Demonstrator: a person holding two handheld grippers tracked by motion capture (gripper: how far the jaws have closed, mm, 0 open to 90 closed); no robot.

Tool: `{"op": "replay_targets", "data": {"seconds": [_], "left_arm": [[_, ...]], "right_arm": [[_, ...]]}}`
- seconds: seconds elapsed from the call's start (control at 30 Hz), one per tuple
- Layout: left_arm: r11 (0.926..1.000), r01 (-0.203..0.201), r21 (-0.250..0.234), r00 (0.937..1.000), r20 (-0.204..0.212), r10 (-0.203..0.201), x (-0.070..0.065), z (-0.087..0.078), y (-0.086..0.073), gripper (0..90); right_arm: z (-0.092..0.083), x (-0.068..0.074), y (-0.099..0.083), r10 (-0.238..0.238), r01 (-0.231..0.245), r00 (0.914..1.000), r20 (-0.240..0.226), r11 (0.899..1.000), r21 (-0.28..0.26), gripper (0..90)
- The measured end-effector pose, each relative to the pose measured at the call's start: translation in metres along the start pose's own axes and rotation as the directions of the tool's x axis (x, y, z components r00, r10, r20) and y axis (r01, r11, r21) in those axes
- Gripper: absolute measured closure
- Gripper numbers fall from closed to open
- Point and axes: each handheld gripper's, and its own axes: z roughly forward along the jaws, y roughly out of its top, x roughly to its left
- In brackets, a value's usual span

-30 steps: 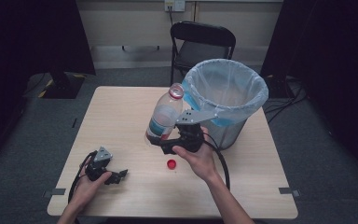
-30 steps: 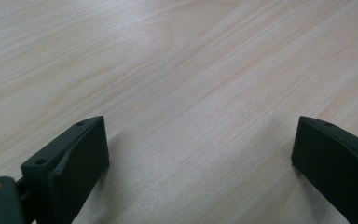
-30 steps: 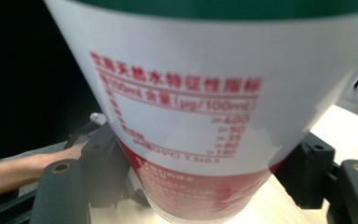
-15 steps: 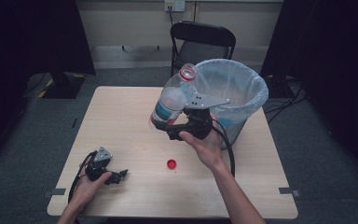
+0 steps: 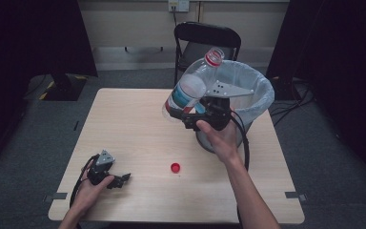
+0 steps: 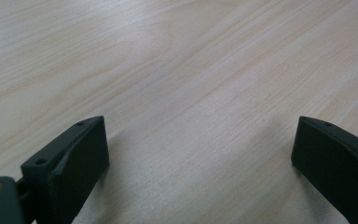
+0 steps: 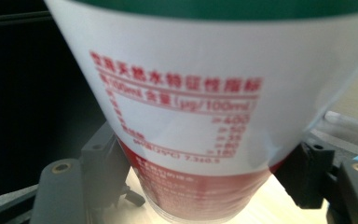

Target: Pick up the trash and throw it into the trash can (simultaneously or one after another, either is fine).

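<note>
A clear plastic bottle (image 5: 189, 89) with a white, red and green label (image 7: 182, 116) hangs tilted above the table. Its open neck with a red ring points up and right, over the rim of the bin (image 5: 263, 93). My right gripper (image 5: 181, 115) is shut on the bottle's lower body, and both jaws press its sides in the right gripper view (image 7: 205, 163). A red cap (image 5: 175, 167) lies loose on the table (image 5: 124, 119) below. My left gripper (image 5: 122, 180) rests low at the front left with its jaws wide apart over bare wood (image 6: 200, 154).
The bin is lined with a clear bag and stands on the table's right side. A black folding chair (image 5: 207, 36) stands behind the table. Dark curtains flank the room. A cable trails from each gripper.
My right gripper has carried the bottle up and to the right, from just above the table to the bin's rim. The left gripper and the red cap have stayed put.
</note>
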Motion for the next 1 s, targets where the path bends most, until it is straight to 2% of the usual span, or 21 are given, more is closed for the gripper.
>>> {"op": "replay_targets", "data": {"seconds": [0.33,0.6,0.77,0.9,1.0], "left_arm": [[1.0000,0.000,0.000,1.0000,0.000,0.000,0.000,0.000,0.000,3.3],[1.0000,0.001,0.000,1.0000,0.000,-0.001,0.000,0.000,0.000,3.3],[1.0000,0.001,0.000,1.0000,0.000,-0.001,0.000,0.000,0.000,3.3],[1.0000,0.000,0.000,1.0000,0.000,0.000,0.000,0.000,0.000,3.3],[1.0000,0.000,0.000,1.0000,0.000,0.000,0.000,0.000,0.000,3.3]], "right_arm": [[-0.009,-0.016,0.015,0.017,-0.015,0.9989,0.043,0.999,-0.037,27.7],[-0.019,-0.035,0.029,0.028,-0.022,0.9952,0.093,0.997,-0.069,27.7],[-0.027,-0.051,0.035,0.037,-0.026,0.9890,0.143,0.997,-0.074,27.8],[-0.032,-0.058,0.038,0.047,-0.034,0.9850,0.166,0.996,-0.079,27.7],[-0.035,-0.065,0.039,0.060,-0.047,0.9790,0.195,0.996,-0.070,27.7]]}}
